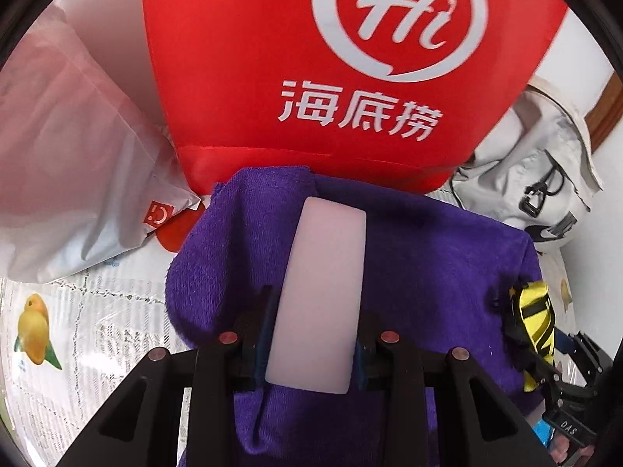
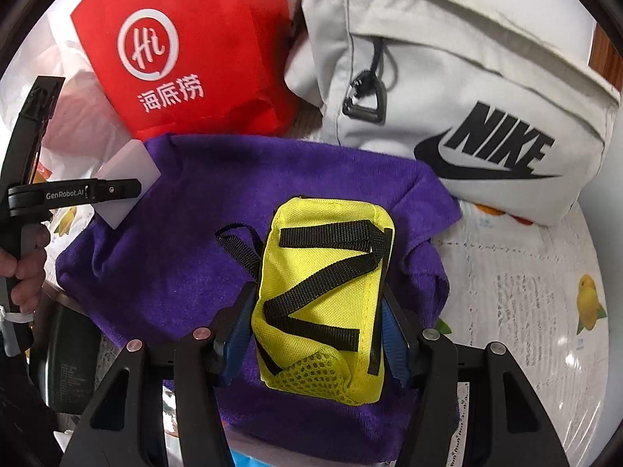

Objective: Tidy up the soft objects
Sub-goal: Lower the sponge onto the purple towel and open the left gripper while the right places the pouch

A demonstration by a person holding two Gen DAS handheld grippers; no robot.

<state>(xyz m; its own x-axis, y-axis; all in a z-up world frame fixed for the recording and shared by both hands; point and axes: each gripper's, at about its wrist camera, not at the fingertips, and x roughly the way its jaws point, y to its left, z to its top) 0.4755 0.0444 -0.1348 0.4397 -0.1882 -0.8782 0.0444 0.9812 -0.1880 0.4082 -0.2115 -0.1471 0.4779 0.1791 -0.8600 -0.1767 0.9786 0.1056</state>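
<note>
**Soft items held over purple towel, placement pending**

Left gripper [image 1: 315, 307]: clenched on a pale block [image 1: 319, 295], held above the purple towel [image 1: 428, 257]. Right gripper [image 2: 315, 323]: clenched on a yellow pouch [image 2: 323, 303] with black straps, also above the towel. Behind are ranged a red bag [image 1: 311, 58], a grey backpack [image 2: 467, 97] and a white plastic bag [image 1: 70, 155]. Step judged: carrying; a destination must next be chosen. The towel's near edge is hidden by the grippers; the block's material cannot be told.
</note>
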